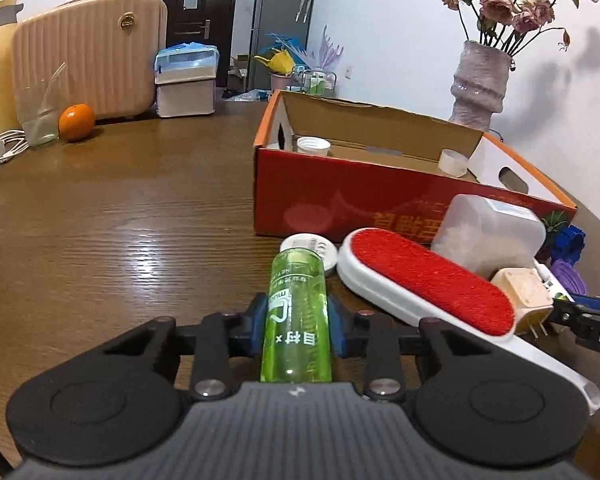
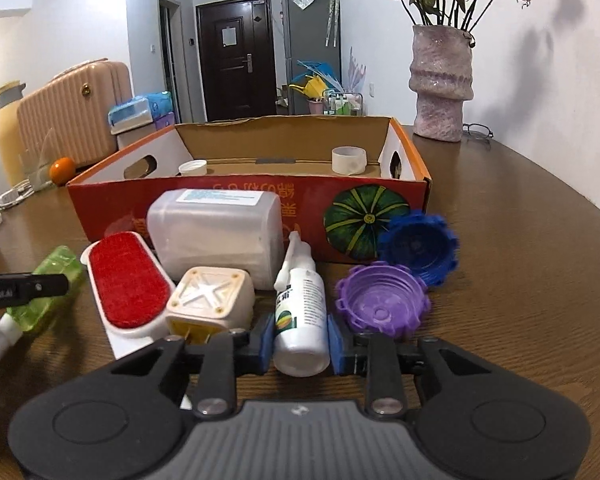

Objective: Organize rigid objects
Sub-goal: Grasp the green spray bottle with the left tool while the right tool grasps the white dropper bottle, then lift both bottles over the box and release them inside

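- Your left gripper (image 1: 298, 330) is clamped on the green bottle (image 1: 298, 312), which lies lengthwise between the blue pads just in front of the round tin (image 1: 318, 249).
- Your right gripper (image 2: 299, 340) grips the white bottle (image 2: 300, 320), nozzle pointing toward the red box (image 2: 220, 196).
- The lint brush (image 2: 128, 284) and the plug adapter (image 2: 210, 300) lie on the table (image 1: 120, 220) between the two bottles.
- The purple cap (image 2: 382, 300) sits just beside the right pad, the blue cap (image 2: 418, 246) behind it.

Left hand-held gripper (image 1: 298, 330) clamps green bottle (image 1: 297, 312), w/ lint brush (image 1: 428, 286) beside.
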`<control>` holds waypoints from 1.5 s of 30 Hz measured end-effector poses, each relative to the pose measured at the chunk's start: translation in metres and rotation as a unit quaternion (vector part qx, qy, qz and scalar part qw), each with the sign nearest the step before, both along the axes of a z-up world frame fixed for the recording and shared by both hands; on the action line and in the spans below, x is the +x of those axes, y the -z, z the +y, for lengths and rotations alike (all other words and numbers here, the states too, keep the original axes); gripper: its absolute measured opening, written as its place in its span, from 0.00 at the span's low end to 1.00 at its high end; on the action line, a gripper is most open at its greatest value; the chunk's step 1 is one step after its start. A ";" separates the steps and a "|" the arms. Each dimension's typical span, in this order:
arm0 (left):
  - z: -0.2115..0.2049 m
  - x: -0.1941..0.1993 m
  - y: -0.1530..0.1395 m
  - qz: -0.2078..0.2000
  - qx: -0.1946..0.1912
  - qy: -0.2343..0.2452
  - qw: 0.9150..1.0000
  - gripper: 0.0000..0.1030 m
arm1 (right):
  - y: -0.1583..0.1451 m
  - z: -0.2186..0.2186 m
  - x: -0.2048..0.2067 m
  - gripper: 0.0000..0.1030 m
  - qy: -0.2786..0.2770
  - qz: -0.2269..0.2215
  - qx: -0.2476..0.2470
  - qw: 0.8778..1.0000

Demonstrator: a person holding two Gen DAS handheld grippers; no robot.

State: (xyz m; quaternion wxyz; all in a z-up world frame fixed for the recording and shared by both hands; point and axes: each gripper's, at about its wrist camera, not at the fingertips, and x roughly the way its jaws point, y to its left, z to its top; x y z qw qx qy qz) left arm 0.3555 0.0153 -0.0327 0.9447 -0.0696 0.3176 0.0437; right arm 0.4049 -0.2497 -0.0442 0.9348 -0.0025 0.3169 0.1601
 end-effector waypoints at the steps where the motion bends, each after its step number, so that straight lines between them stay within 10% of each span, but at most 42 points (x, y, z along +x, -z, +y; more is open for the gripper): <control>1: -0.001 -0.002 0.000 -0.002 0.000 0.002 1.000 0.30 | 0.000 0.001 0.000 0.26 0.000 -0.001 -0.002 1.000; 28: -0.029 -0.157 -0.093 -0.214 0.052 -0.005 0.975 0.30 | -0.089 -0.009 -0.161 0.26 0.018 -0.178 0.007 0.984; 45: -0.026 -0.237 -0.124 -0.277 0.050 -0.010 0.959 0.30 | -0.114 -0.010 -0.248 0.26 0.007 -0.247 0.024 0.969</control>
